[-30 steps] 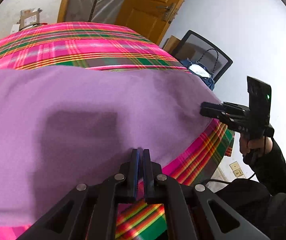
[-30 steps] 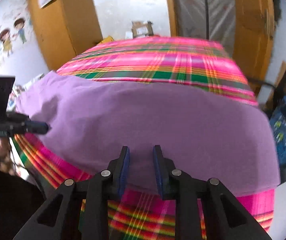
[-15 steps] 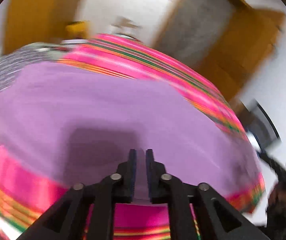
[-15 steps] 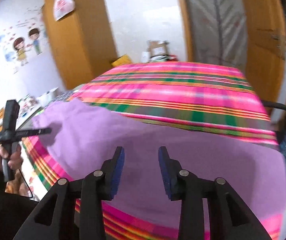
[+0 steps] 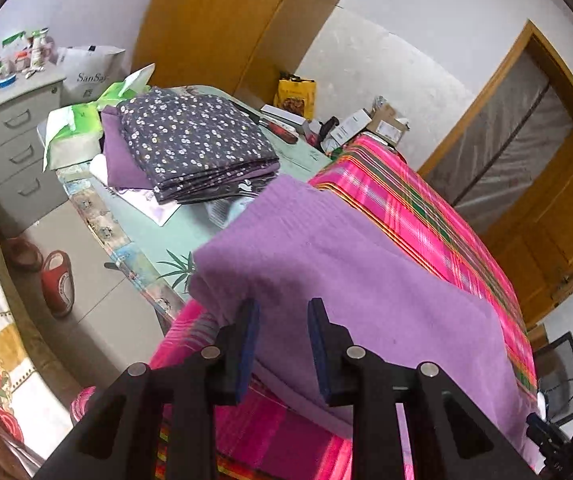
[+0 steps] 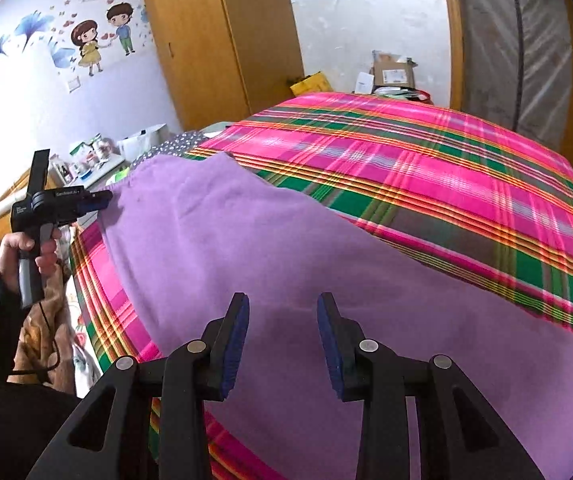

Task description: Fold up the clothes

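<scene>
Left wrist view: left gripper (image 5: 282, 312) is hovering with jaws spread apart, nothing between the pads. Off to its upper left, a folded floral cloth (image 5: 194, 140) is lying on a purple folded piece (image 5: 120, 160), both sitting on a pale green tabletop (image 5: 154, 236); a grey drawer unit (image 5: 14, 140) is standing further left, and red slippers (image 5: 58, 280) are resting on the floor below it. Nothing is standing between the fingers and the cloth.

The purple garment (image 5: 346, 288) is lying spread on the pink plaid cover (image 5: 426, 208), its near-left corner sitting just ahead of the left finger (contact cannot be told).

Right wrist view: right gripper (image 6: 282, 312) is also hanging wide open and empty, directly over the near portion of the purple garment (image 6: 266, 248). The plaid cover (image 6: 426, 168) is extending beyond it. To the far left, the person's hand (image 6: 26, 252) is holding the other tool at the garment's left edge; a wooden wardrobe (image 6: 222, 40) is standing behind.
</scene>
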`<state>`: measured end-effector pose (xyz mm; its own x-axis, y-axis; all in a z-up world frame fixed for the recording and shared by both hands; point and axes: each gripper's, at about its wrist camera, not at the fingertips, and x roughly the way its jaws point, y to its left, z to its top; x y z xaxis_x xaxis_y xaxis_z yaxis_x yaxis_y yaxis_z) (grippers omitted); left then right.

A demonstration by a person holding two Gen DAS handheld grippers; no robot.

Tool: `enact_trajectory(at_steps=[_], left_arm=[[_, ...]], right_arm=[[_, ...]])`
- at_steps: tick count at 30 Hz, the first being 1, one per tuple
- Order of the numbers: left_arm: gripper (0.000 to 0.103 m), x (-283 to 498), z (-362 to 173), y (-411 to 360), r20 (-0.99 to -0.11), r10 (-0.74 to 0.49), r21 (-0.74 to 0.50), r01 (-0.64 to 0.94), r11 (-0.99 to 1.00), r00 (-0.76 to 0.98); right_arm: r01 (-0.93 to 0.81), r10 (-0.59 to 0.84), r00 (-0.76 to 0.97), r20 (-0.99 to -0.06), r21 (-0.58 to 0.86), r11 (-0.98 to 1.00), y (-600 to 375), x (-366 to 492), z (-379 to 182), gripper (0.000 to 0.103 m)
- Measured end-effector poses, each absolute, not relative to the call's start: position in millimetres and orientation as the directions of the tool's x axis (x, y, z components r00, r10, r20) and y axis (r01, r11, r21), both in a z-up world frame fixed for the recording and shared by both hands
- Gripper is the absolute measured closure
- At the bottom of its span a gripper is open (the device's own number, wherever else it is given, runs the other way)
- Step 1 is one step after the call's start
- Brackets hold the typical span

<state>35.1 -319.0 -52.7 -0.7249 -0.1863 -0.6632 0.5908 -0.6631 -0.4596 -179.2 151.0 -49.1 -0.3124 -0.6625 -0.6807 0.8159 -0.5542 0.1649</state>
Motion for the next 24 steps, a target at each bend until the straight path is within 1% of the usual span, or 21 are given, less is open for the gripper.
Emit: enact_trajectory(at_steps=[3, 6, 11, 14, 16, 19, 24], left_arm=[[0.077, 36, -58, -323, -0.671, -0.182, -0.450, 0.590, -0.670, -0.718], [0.080, 39, -57, -324, -0.681, -0.180, -0.440, 0.593, -0.674, -0.710], [0.080, 34, -39, -322, -0.666, -0.179, -0.437, 0.573, -0.694, -0.724], [0.078, 10, -26, -329, -0.665, -0.168, -0.409, 0.543, -0.734, -0.727], [0.074, -12, -18, -336, -0.674, -0.158, -0.373, 0.517, -0.770, -0.722], [0.073, -38, -12, -342, -0.687, -0.155, -0.329, 0.494, -0.805, -0.710], [0.071, -76, -22, -358, -0.727, -0.145, -0.291, 0.493, -0.820, -0.671]], right_arm=[[0.812, -0.660, -0.307, -0.686, 0.173, -0.558, 142, -186, -50, 0.067], [0.807, -0.659, -0.297, -0.691, 0.187, -0.559, 134, -194, -47, 0.067], [0.816, -0.679, -0.281, -0.678, 0.204, -0.540, 115, -204, -37, 0.066], [0.827, -0.700, -0.246, -0.671, 0.231, -0.512, 97, -213, -31, 0.067], [0.832, -0.706, -0.229, -0.670, 0.241, -0.499, 85, -218, -27, 0.066], [0.838, -0.716, -0.194, -0.671, 0.266, -0.476, 64, -228, -26, 0.066], [0.841, -0.731, -0.129, -0.670, 0.317, -0.439, 30, -248, -25, 0.066]])
